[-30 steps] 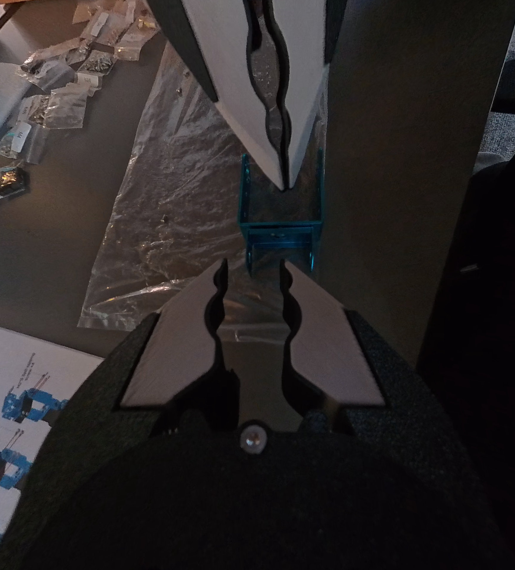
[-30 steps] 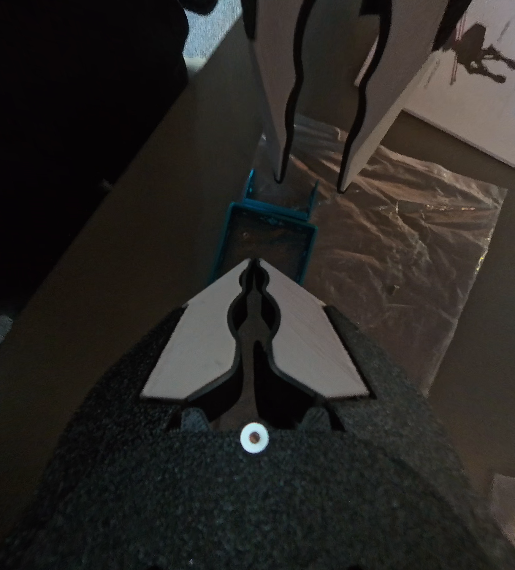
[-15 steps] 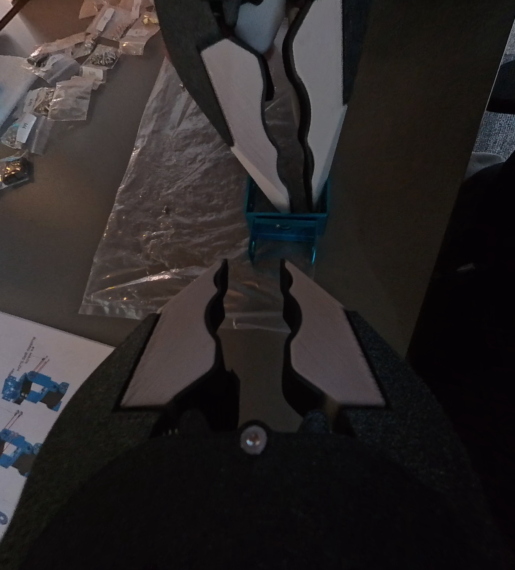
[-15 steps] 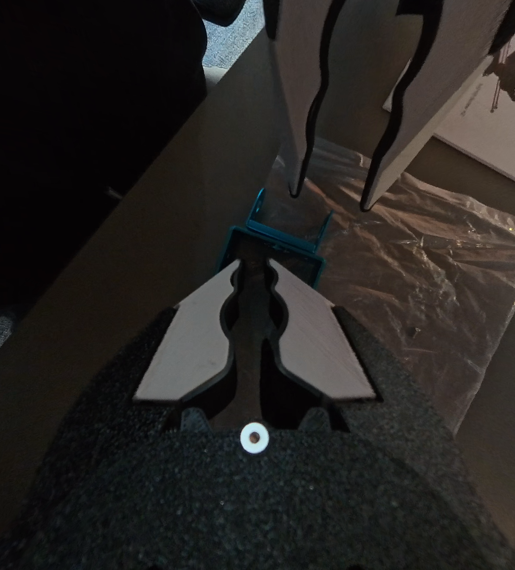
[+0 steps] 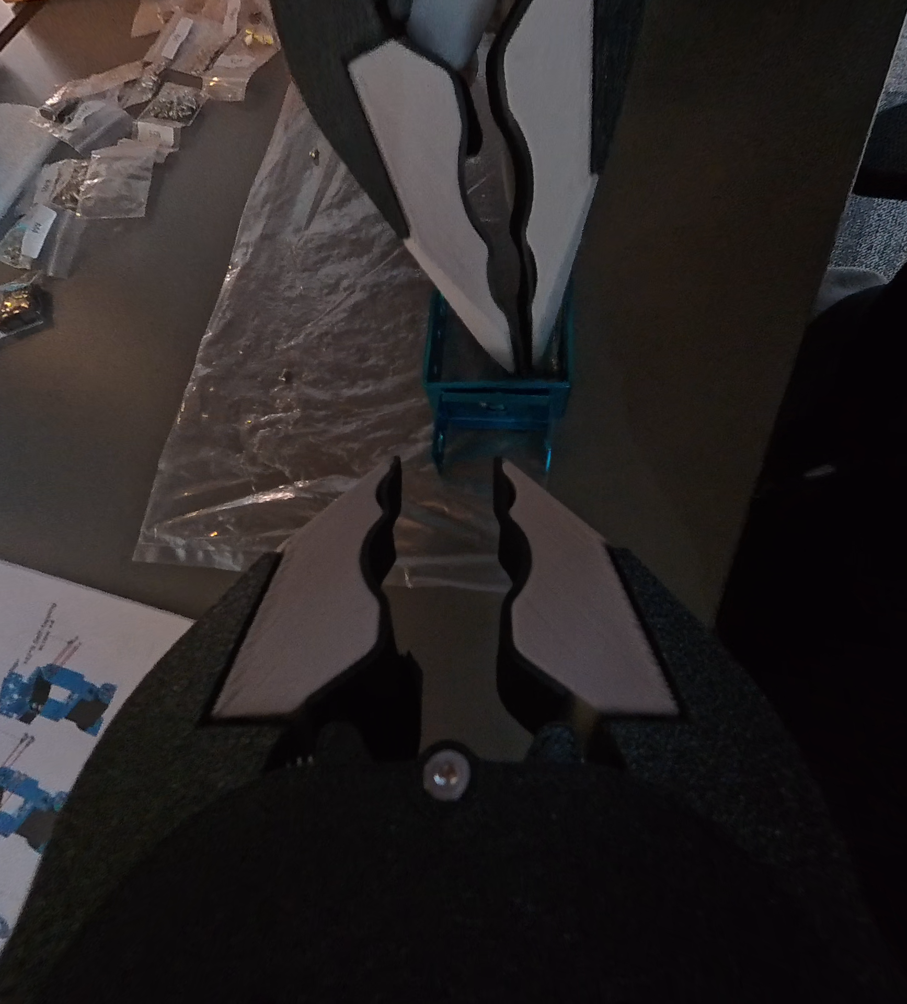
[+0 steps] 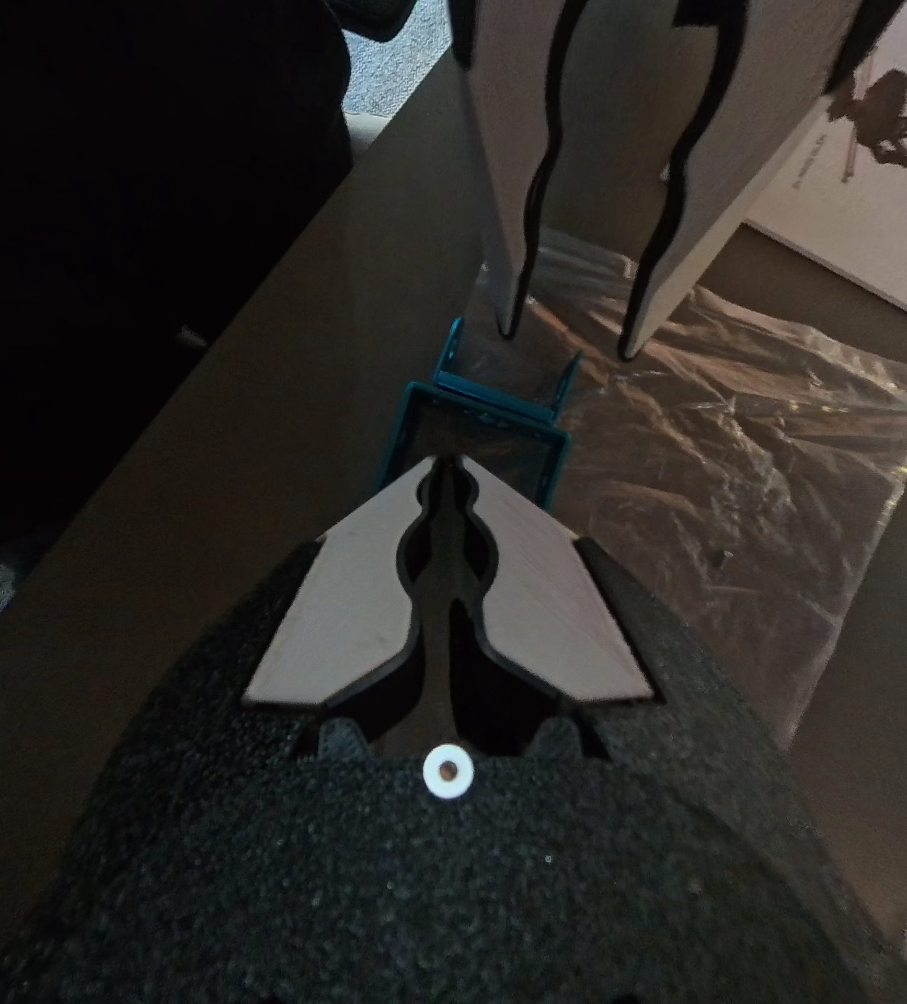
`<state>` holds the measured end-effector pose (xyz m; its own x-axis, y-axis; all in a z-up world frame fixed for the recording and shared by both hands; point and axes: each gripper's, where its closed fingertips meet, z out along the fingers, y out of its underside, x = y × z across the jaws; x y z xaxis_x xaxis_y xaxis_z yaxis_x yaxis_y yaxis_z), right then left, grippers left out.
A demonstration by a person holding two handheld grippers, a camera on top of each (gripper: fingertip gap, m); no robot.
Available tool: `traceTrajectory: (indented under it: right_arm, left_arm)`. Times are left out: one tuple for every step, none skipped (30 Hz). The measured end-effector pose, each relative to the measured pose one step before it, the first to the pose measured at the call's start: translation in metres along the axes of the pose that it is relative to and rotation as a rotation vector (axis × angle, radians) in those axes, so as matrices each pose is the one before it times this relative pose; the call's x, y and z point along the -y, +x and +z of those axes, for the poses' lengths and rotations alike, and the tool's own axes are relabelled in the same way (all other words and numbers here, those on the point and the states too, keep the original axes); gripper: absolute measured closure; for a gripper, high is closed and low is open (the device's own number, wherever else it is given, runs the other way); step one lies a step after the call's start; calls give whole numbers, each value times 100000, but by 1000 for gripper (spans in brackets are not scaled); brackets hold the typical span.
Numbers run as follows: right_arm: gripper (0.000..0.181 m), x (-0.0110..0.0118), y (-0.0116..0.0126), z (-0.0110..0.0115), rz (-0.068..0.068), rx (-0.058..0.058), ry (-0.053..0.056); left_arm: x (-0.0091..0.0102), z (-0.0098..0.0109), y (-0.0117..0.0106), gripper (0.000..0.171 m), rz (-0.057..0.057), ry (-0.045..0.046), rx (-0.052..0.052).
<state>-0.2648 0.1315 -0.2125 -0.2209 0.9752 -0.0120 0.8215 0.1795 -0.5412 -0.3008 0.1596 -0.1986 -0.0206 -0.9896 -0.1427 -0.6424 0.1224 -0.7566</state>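
Your right gripper, which had parted slightly half a second ago, is again closed to a narrow slit, its tips down inside the far half of the blue bracket; you cannot tell whether it pinches anything. Your left gripper remains wide open, just near of the bracket, not touching it; the bracket lies on the clear plastic bag by the table's right edge. Writing appears only on the instruction sheet, near left, and on the labelled small bags, far left; no brand is visible.
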Motion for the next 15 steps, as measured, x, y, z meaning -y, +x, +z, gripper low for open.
traceTrajectory:
  right_arm:
    - [178,-21,336,-320,593,-2142,882]
    - [178,-2,174,-304,884,-965,1220]
    - [178,9,233,-269,1220,-1293,1358]
    - [178,128,321,-229,833,-2179,2098]
    - [178,315,86,-172,210,-1211,3292]
    - [178,504,108,-114,-55,-1554,4016]
    - [178,519,104,-11,94,-1538,3741]
    - [178,305,-55,71,137,-464,1991]
    - [178,136,58,39,-245,-1212,803]
    - [178,-3,130,-28,-847,-1822,52]
    - [177,26,185,-81,-597,-2011,462]
    - [178,72,94,-59,446,-870,879]
    - [178,-49,-105,46,1516,1073,148]
    - [178,-104,28,119,1425,108,-313]
    - [177,-20,123,115,518,-978,337]
  left_arm:
    - [53,85,-71,139,56,75,51]
    - [46,110,-109,139,114,110,104]
    - [27,131,-90,139,79,-140,-81]
    - [53,133,-75,139,96,-13,-210]
    - [107,141,-44,139,82,202,-309]
    - [125,130,9,139,130,151,-525]
    - [125,130,18,139,375,69,-434]
    - [91,125,12,139,579,-43,-267]
    - [73,119,-30,139,533,-153,-90]
    - [56,99,-14,139,398,-122,-273]
    - [100,72,28,140,117,215,-456]
    - [106,67,34,139,-6,220,-516]
    - [88,64,24,139,172,109,-319]
    - [70,79,-21,139,422,37,-34]
    - [66,79,-8,139,341,28,-233]
